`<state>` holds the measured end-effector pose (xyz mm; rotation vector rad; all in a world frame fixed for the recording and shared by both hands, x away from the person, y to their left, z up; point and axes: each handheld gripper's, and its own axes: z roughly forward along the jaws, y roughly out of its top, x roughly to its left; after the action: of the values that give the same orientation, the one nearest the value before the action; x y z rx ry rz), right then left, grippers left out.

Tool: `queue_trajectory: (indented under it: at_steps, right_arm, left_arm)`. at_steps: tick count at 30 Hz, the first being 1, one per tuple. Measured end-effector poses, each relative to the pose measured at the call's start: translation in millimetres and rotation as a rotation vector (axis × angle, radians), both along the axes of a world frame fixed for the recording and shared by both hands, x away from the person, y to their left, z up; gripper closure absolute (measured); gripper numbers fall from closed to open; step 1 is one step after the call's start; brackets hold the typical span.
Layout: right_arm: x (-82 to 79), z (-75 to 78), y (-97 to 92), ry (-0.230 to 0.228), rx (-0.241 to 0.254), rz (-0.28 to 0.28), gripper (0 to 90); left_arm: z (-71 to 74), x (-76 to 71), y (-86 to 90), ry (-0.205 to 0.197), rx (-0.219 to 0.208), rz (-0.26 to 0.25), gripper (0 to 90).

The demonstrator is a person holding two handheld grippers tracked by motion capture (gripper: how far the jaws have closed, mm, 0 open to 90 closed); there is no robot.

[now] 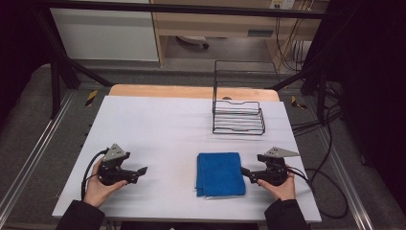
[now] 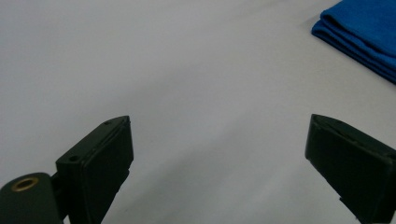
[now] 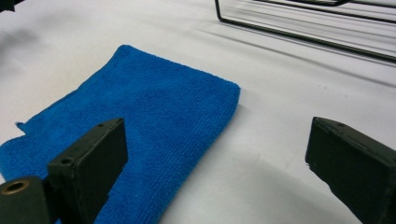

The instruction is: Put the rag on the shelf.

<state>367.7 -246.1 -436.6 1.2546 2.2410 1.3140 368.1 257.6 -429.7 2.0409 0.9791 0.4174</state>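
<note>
High view: a white table (image 1: 158,124) is being looked down on, with a folded blue cloth (image 1: 220,173) lying flat at about 6 o'clock of the table's middle.
Left gripper (image 1: 140,171): it is being held by the left hand (image 1: 101,188) at about 9 o'clock of the cloth, apart from it, and is being pointed toward it.
Left gripper view: the jaws are being kept wide apart over bare table with nothing between them; the cloth's folded edge (image 2: 359,35) is being seen at 1 o'clock.
Right gripper (image 1: 248,173): it is being held by the right hand (image 1: 282,189) at 3 o'clock of the cloth, its tip just beside the cloth's edge.
Right gripper view: the jaws are being kept spread and empty; one jaw is being seen over the cloth (image 3: 140,116), the other over bare table.
Wire rack (image 1: 238,110): it is being seen standing at 12 o'clock of the cloth, well apart from it, near the table's far edge.
</note>
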Motion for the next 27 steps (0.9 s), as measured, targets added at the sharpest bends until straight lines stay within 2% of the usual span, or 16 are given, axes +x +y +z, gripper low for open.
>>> queue_trajectory:
  at_steps: [6,9,12,21,27]
  right_arm:
    - [0.8,1.3,-2.4,-0.013,0.010,-0.005,3.5]
    - [0.5,1.6,-3.0,-0.014,0.000,-0.006,3.2]
    - [0.3,1.6,-3.3,-0.013,0.000,-0.005,3.1]
    - [-1.8,2.5,-4.3,-0.016,0.011,-0.010,2.7]
    - [-3.9,1.3,-3.1,-0.009,0.005,-0.002,2.9]
  left_arm:
    - [3.3,2.4,-15.4,0.012,-0.014,-0.001,7.8]
    - [7.0,3.1,-24.3,0.009,-0.004,-0.006,7.8]
    - [10.8,3.8,-33.5,0.004,-0.013,-0.014,7.9]
    - [19.1,9.7,-71.8,0.000,-0.011,-0.057,8.3]
    - [23.2,17.4,-97.7,-0.001,-0.033,-0.078,9.2]
